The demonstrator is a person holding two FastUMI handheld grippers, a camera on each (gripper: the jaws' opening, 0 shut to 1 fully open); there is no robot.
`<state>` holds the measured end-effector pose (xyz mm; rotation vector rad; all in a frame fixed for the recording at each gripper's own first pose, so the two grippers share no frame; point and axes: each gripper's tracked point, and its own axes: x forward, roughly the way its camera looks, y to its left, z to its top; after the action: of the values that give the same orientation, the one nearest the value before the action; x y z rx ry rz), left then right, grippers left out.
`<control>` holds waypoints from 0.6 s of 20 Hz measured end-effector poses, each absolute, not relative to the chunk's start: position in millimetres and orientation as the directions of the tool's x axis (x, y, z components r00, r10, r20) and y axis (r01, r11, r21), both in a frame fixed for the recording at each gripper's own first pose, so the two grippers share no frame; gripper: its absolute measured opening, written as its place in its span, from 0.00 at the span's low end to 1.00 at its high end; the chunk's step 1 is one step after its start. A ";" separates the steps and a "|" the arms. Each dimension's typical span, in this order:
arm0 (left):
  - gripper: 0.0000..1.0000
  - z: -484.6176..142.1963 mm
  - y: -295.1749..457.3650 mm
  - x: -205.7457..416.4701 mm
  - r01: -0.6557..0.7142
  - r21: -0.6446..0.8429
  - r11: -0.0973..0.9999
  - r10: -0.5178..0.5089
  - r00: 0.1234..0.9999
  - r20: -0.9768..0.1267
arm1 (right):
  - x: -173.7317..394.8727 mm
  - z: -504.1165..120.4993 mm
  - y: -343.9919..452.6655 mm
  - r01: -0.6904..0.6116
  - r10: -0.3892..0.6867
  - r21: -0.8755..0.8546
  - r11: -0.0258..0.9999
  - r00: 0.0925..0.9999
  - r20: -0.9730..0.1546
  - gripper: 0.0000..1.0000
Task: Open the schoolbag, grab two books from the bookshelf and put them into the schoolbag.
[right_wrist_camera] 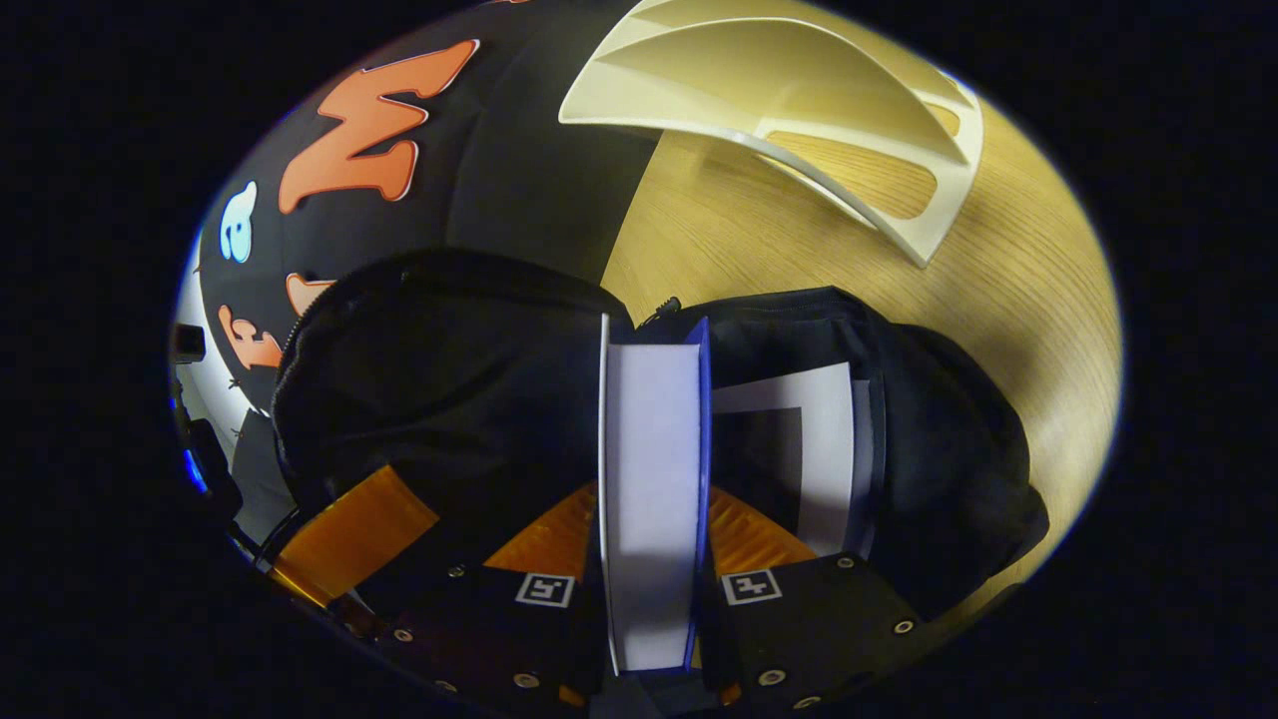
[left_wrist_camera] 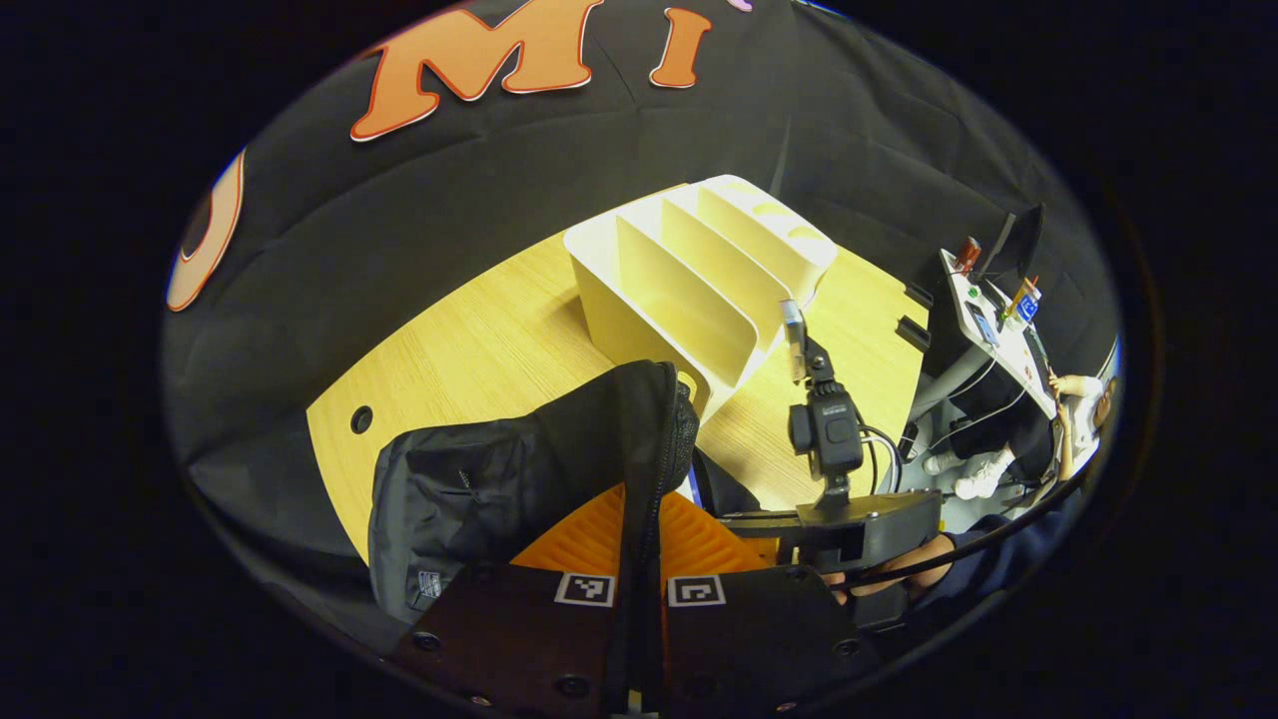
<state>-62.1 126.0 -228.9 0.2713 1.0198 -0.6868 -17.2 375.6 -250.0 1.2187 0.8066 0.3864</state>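
A book (right_wrist_camera: pixel 654 479) is clamped edge-up between the fingers of the right gripper (right_wrist_camera: pixel 651 589), its page block facing the camera, so that it can be slid narrow end first into the bag (right_wrist_camera: pixel 439 379). The bag's mouth gapes at ten o'clock of the book. A second book (right_wrist_camera: pixel 829 449) is already lodged in the opening at three o'clock, upright against the bag's side, which suggests the last insertion is in hand.

In the left gripper view, the left gripper (left_wrist_camera: pixel 639 589) is closed narrowly on the bag's zipped rim (left_wrist_camera: pixel 654 449), apparently to hold the mouth open and steady. The right gripper's body (left_wrist_camera: pixel 849 519) is seen at three o'clock. The shelf (left_wrist_camera: pixel 699 280) stands at twelve o'clock on the table (left_wrist_camera: pixel 479 350), its slots bare.
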 end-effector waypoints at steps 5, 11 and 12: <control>0.06 -230.0 136.5 -51.2 0.562 -0.074 0.824 -0.349 0.400 -0.848 | -50.7 -278.0 359.6 0.197 0.669 0.819 0.539 0.491 -0.558 0.66; 0.15 -226.6 125.4 -58.3 0.441 -0.019 0.898 -0.261 0.495 -0.829 | -85.7 -266.0 279.3 0.010 0.587 0.669 0.743 0.472 -0.658 0.94; 0.16 -226.8 120.9 -61.1 0.420 -0.020 0.907 -0.250 0.501 -0.829 | -87.4 -260.8 262.8 -0.010 0.574 0.653 0.758 0.486 -0.659 0.95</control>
<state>-61.1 120.9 -226.8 0.1937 0.9655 -0.4081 -87.4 262.8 -260.8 0.6362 1.0131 0.3861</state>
